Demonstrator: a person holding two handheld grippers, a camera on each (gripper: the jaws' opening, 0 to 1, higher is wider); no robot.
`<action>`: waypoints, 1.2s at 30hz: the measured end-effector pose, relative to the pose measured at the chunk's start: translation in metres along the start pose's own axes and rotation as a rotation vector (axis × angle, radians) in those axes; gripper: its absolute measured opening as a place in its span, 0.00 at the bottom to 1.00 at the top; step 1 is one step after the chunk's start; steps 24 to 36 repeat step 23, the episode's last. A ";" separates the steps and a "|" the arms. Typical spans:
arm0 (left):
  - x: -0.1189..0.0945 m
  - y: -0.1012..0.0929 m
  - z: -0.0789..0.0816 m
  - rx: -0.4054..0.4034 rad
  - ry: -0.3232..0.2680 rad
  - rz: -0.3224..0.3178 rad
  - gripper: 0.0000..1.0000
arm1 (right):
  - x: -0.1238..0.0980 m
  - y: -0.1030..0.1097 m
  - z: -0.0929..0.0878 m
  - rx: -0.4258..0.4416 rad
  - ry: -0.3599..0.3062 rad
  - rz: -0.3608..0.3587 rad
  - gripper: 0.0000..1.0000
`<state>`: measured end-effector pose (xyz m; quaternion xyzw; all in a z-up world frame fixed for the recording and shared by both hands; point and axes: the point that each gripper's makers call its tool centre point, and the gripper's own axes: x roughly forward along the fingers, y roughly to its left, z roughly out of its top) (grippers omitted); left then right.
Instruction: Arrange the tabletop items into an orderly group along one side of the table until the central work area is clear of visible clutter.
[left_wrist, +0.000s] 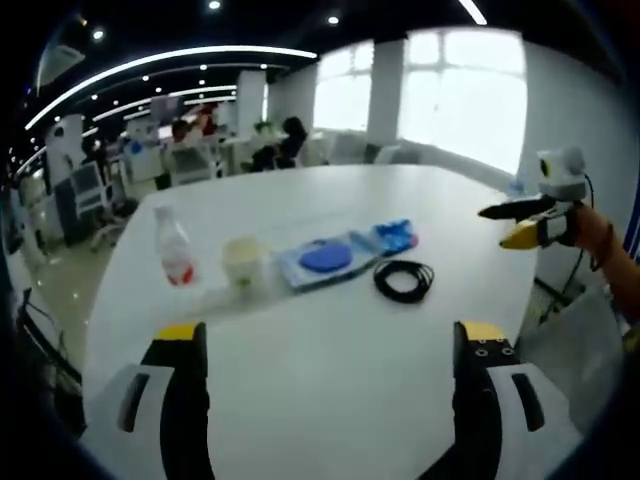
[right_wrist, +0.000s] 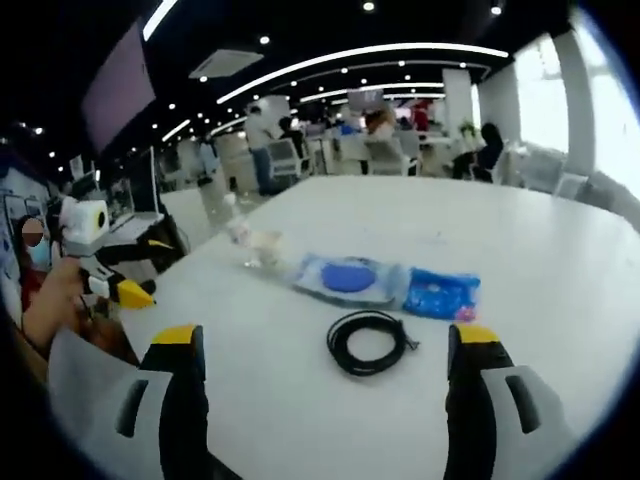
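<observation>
My black, yellow-tipped left gripper (left_wrist: 325, 345) is level, its 2 jaws spread wide with nothing between them. My matching right gripper (right_wrist: 325, 345) is equally wide apart and empty. At 3 o'clock in the left gripper view, my hand (left_wrist: 600, 240) grips the right tool.

**Open office, bright windows, dark ceiling**

A large white worktop (left_wrist: 330, 400) with a rounded edge sits in an open-plan office. The ceiling (right_wrist: 300, 30) is dark, dotted with small round spotlights and crossed by long curved light strips (left_wrist: 170, 60). Tall windows (left_wrist: 470, 90) along one wall let in strong daylight, split by white columns (left_wrist: 385, 90). Farther back stand desks (right_wrist: 390, 150) and office chairs (left_wrist: 85, 190), with several people seated or standing among them. The floor (left_wrist: 60, 290) beside the worktop is pale and glossy. A dark screen (right_wrist: 120, 85) hangs high in the right gripper view.
</observation>
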<state>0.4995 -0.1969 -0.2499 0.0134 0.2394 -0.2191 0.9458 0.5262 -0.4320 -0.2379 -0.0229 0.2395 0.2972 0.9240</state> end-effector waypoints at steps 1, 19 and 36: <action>0.000 -0.001 -0.002 -0.001 0.001 0.000 0.99 | 0.001 0.002 -0.003 0.010 -0.009 0.009 0.99; 0.004 0.000 -0.015 -0.004 0.014 0.017 0.99 | 0.004 0.003 -0.029 0.045 -0.003 0.012 0.99; 0.005 0.000 -0.015 -0.020 0.007 0.013 0.99 | 0.006 -0.002 -0.036 0.062 0.019 -0.002 0.99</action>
